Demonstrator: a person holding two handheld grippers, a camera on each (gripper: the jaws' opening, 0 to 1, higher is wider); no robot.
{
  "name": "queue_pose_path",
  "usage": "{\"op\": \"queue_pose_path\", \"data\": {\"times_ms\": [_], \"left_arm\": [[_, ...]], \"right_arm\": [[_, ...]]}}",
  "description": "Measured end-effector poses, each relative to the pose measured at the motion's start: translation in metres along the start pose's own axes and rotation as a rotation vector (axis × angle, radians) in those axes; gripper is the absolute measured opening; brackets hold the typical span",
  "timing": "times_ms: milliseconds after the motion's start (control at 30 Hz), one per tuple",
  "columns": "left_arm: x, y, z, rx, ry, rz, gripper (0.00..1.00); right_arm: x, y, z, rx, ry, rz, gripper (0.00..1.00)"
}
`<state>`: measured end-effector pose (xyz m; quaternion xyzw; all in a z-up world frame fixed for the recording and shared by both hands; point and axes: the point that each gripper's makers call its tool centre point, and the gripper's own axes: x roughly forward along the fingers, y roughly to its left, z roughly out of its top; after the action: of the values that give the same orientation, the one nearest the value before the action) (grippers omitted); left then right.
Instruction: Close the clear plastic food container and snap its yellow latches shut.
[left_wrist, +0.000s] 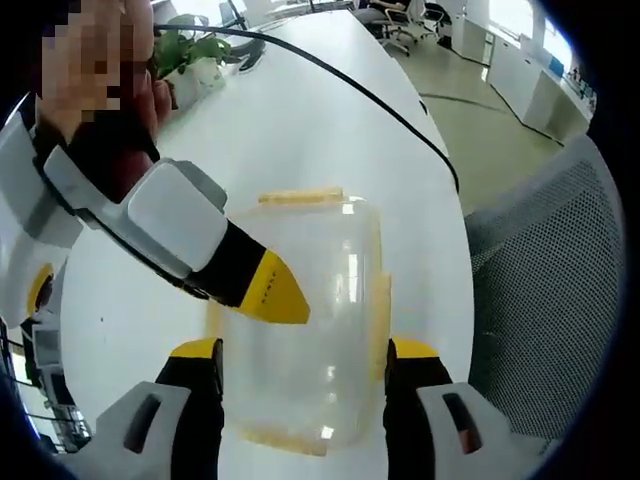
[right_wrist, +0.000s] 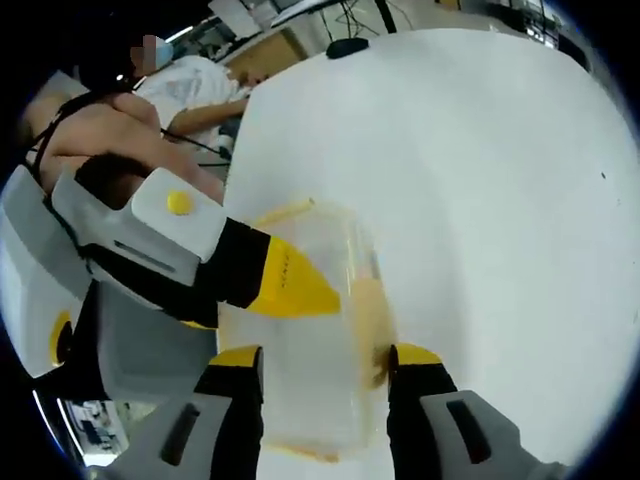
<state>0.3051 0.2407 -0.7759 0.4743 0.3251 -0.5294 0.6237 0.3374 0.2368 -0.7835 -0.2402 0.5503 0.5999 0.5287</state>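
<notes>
Container: a clear plastic food container with yellow latches lay on the long white tabletop, lid on top; in the left gripper view it sat near the table's right-hand edge.
Latches: a yellow latch along the container's far end, another yellow latch down its right side; whether either had snapped down could not be told.
Left gripper: jaws spread apart, one on each long side of the container, clamped on nothing.
Right gripper: jaws likewise parted, straddling the container; its yellow tip rested on the lid in the left gripper view.
Cable: a black cable ran across the far tabletop.
Plant: a green potted plant stood near the far left edge.
Chair: a grey mesh chair just beside the right edge.
</notes>
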Motion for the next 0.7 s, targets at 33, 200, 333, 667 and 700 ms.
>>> {"op": "queue_pose_path", "data": {"times_ms": [33,200,333,667,700], "left_arm": [[0.000,0.000,0.000,0.000,-0.001,0.000,0.64],[0.001,0.000,0.000,-0.003,0.008,0.009,0.64],[0.002,0.000,-0.002,-0.001,0.007,0.009,0.63],[0.005,-0.002,-0.002,0.038,0.008,0.057,0.59],[0.004,-0.002,-0.002,0.041,0.008,0.062,0.57]], "right_arm": [[0.000,0.000,0.000,0.000,0.001,0.001,0.48],[0.000,-0.001,0.000,0.016,0.004,0.009,0.46],[-0.005,0.002,-0.012,0.099,0.060,0.078,0.40],[0.004,-0.001,-0.002,0.088,0.017,0.068,0.40],[0.003,-0.001,-0.002,0.095,0.017,0.068,0.40]]}}
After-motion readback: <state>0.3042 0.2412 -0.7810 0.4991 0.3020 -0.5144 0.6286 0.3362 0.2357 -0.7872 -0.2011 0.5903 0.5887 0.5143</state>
